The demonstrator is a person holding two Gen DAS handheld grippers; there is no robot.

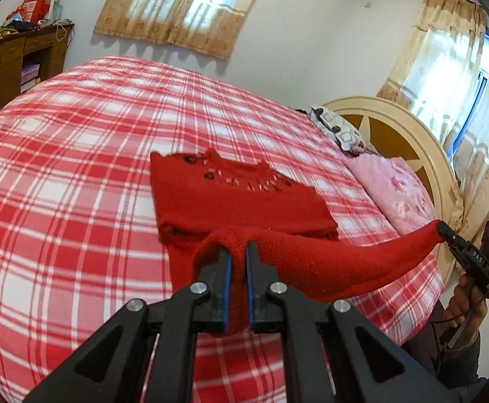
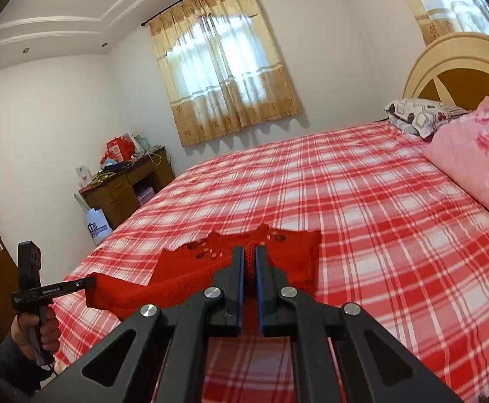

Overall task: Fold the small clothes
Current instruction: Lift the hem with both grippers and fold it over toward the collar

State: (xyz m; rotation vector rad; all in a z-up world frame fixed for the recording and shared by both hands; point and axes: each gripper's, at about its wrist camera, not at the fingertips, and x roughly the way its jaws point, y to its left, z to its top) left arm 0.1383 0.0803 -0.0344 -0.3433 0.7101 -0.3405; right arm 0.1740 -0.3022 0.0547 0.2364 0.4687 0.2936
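Observation:
A small red knitted sweater [image 1: 231, 198] lies on the red-and-white plaid bed [image 1: 76, 154], its neckline with bead trim at the far end. My left gripper [image 1: 238, 245] is shut on the sweater's near hem and lifts it. My right gripper [image 1: 442, 230] shows at the right of the left wrist view, shut on the other hem corner, so the hem stretches between them. In the right wrist view my right gripper [image 2: 249, 250] is shut on the sweater [image 2: 190, 275], and my left gripper [image 2: 91, 282] holds the far corner at the left.
A pink floral pillow [image 1: 399, 194] and a patterned pillow [image 1: 338, 127] lie by the round headboard [image 1: 412, 134]. A wooden desk [image 2: 127, 188] with clutter stands by the far wall. Curtained windows [image 2: 224, 77] are behind the bed.

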